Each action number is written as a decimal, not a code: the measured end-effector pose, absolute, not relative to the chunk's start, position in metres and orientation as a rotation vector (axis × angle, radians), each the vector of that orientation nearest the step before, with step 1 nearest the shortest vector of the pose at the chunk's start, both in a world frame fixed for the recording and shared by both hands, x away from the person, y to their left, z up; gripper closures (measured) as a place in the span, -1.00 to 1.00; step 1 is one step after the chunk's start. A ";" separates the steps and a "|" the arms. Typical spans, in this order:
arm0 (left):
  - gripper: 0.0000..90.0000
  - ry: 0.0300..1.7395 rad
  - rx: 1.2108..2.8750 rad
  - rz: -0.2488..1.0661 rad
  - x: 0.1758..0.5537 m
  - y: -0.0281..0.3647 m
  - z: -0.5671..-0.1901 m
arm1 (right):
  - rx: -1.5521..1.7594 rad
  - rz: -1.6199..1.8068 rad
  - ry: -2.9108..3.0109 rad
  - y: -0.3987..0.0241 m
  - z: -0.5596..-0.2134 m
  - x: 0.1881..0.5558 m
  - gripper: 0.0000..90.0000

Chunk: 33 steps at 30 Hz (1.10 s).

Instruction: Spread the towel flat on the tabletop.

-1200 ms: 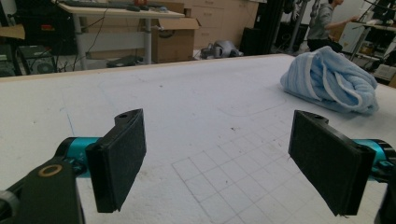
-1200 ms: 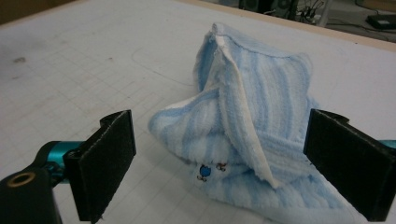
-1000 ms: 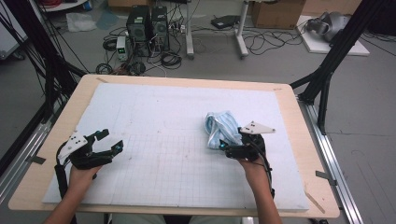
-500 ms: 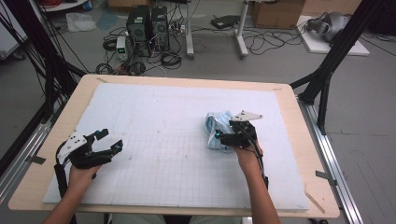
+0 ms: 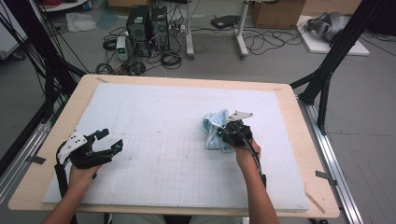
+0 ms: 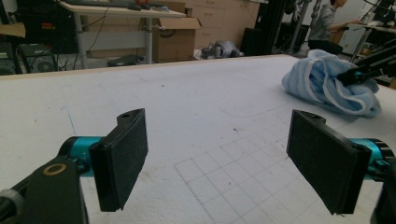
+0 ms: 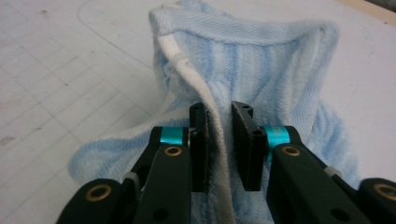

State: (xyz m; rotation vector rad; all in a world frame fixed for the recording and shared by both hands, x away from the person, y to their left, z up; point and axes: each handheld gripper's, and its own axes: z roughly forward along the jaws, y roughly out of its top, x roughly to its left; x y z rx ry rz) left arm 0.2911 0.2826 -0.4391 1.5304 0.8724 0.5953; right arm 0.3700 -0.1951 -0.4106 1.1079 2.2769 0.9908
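A crumpled light blue towel lies right of centre on the white gridded mat that covers the wooden table. The right gripper has just been closing its jaws, and a white-edged fold of the towel now stands pinched between its pads, the rest of the cloth bunched beyond and to both sides. Well apart, at the near left, the left gripper rests released, jaws wide with only mat between them.
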 end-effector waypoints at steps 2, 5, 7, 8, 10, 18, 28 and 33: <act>-0.53 0.876 1.526 0.592 0.291 0.283 -0.439 | 1.119 1.025 2.288 -0.196 -0.409 0.368 0.79; -0.53 0.880 1.521 0.592 0.291 0.283 -0.439 | 1.115 1.099 2.297 -0.197 -0.405 0.366 0.81; -0.53 0.879 1.522 0.594 0.291 0.283 -0.439 | 1.108 1.145 2.309 -0.196 -0.403 0.364 0.82; -0.53 0.880 1.521 0.593 0.291 0.283 -0.439 | 1.094 1.202 2.325 -0.192 -0.401 0.360 0.82; -0.53 0.881 1.520 0.600 0.291 0.284 -0.439 | 1.082 1.227 2.336 -0.191 -0.400 0.359 0.82; -0.53 0.892 1.512 0.608 0.292 0.289 -0.438 | 0.936 1.349 2.444 -0.154 -0.383 0.344 0.82; -0.52 0.897 1.505 0.615 0.292 0.293 -0.437 | 0.876 1.464 2.512 -0.118 -0.379 0.341 0.80; -0.52 0.905 1.506 0.625 0.292 0.296 -0.437 | 0.876 1.515 2.514 -0.108 -0.378 0.344 0.79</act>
